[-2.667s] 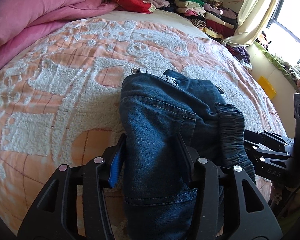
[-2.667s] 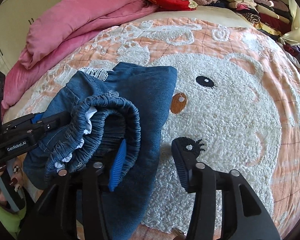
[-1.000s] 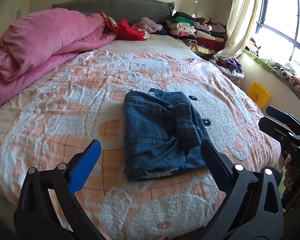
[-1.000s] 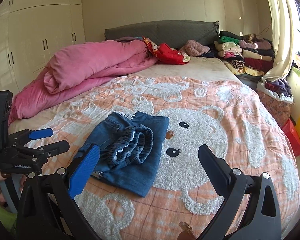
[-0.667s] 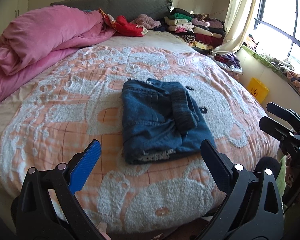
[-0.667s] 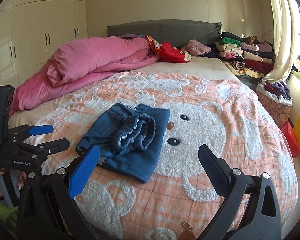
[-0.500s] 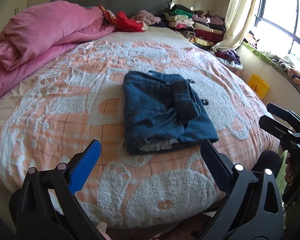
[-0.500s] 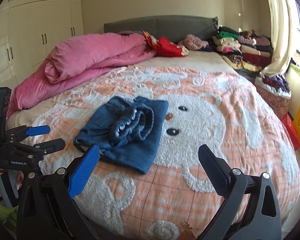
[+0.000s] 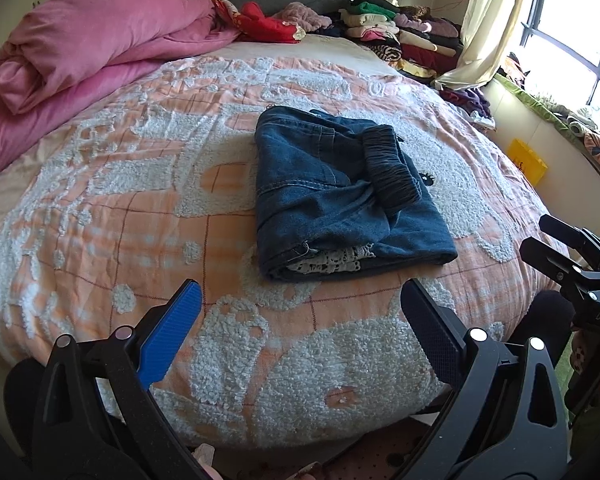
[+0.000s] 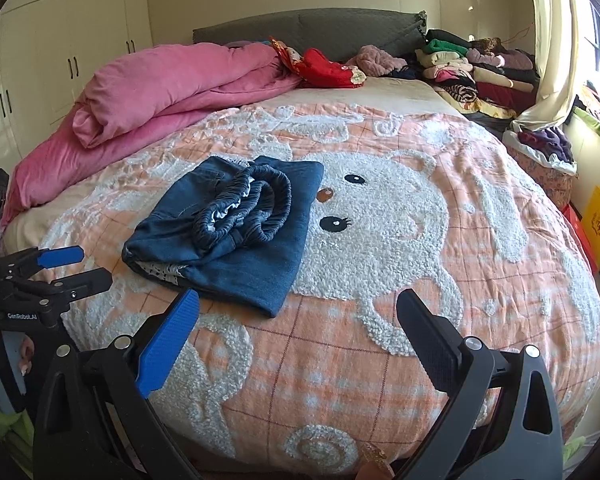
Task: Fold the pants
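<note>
**Folded jeans lie clear of both claws**

Nearest in each wrist view, the left claw (image 9: 300, 316) and the right claw (image 10: 298, 316) gape wide with nothing between their fingers, held low over the near edge of the bed (image 9: 100, 216). Beyond them, at about twelve o'clock from the left claw and eleven o'clock from the right, the pants (image 9: 340, 196) sit as a squat denim bundle on the bedspread, well apart from both. The fold looks finished; if tidying follows, press the bulging elastic waistband (image 10: 244, 208) flat and tuck the lace showing at the near edge. Farther back lie a pink duvet (image 10: 172, 80) and stacked clothes (image 10: 476, 68).
</note>
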Demonstrator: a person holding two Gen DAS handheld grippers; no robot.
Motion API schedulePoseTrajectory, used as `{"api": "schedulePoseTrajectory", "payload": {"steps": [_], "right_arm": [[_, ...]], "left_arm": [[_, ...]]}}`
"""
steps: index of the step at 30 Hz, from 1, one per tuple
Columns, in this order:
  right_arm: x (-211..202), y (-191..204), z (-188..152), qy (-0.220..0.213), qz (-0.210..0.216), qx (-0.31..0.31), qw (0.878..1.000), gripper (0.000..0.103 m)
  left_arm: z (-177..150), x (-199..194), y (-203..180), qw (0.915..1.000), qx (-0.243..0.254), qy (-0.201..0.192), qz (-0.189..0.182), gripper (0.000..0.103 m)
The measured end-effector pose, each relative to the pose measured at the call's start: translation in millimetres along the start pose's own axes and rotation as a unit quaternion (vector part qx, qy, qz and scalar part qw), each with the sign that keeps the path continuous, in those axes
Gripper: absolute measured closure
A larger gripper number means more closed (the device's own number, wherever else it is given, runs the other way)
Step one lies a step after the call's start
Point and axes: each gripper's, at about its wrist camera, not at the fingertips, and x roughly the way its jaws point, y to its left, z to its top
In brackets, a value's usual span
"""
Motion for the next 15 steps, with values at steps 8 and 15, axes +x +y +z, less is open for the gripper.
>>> {"api": "schedulePoseTrajectory", "payload": {"steps": [8,15], "right_arm": [[-1.9,-0.1,0.4,0.001,0.004,0.004,1.000,0.005],[-2.4,0.4,0.5,0.002,0.004,0.005,1.000,0.005]], "left_arm": [[0.4,-0.1,-0.5,1.0000,0.000,-0.001,0.002,0.010],[0.9,-1.9,0.9,1.0000,-0.002,0.000,0.004,0.010]]}}
